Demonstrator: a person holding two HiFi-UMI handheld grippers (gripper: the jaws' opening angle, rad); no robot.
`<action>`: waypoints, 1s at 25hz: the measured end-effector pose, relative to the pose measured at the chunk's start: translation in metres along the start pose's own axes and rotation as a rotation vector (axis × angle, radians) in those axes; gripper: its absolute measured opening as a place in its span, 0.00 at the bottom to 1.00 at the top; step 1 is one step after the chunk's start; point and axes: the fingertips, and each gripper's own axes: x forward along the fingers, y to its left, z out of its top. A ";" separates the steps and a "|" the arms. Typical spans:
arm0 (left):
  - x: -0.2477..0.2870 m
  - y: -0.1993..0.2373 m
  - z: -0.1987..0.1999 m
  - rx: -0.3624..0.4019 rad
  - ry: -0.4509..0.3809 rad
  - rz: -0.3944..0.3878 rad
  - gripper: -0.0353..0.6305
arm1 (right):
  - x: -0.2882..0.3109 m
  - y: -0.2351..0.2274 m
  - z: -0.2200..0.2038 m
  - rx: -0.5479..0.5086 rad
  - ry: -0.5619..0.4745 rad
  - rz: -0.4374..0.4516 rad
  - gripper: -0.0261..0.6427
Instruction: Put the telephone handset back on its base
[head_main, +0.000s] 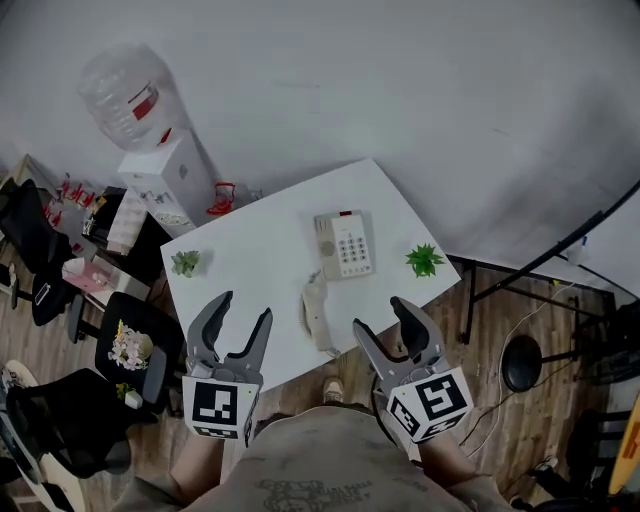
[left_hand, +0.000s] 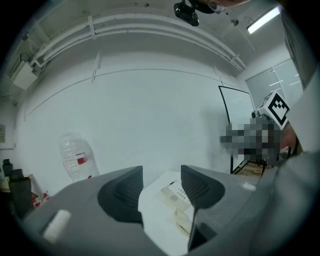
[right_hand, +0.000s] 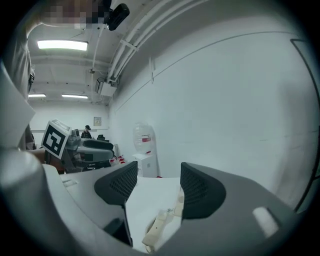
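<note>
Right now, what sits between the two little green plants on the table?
The telephone base stands between the left plant and the right plant; the handset lies just in front of it, off the base. The head view shows this.

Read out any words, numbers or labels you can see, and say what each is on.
No text reads clearly.
Telephone base: keypad figures too small.
Water bottle: red label blurred.
Shirt: print too dim.
Left gripper and right gripper cubes: black square patterns, no letters.
</note>
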 end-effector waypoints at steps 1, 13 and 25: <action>0.003 -0.002 0.001 -0.004 0.004 0.020 0.41 | 0.003 -0.006 0.001 -0.004 -0.001 0.019 0.46; 0.004 -0.007 -0.006 -0.022 0.052 0.165 0.41 | 0.026 -0.029 -0.002 -0.024 0.014 0.153 0.46; -0.002 0.027 0.006 -0.001 0.022 0.159 0.41 | 0.040 -0.009 0.008 -0.003 0.011 0.135 0.46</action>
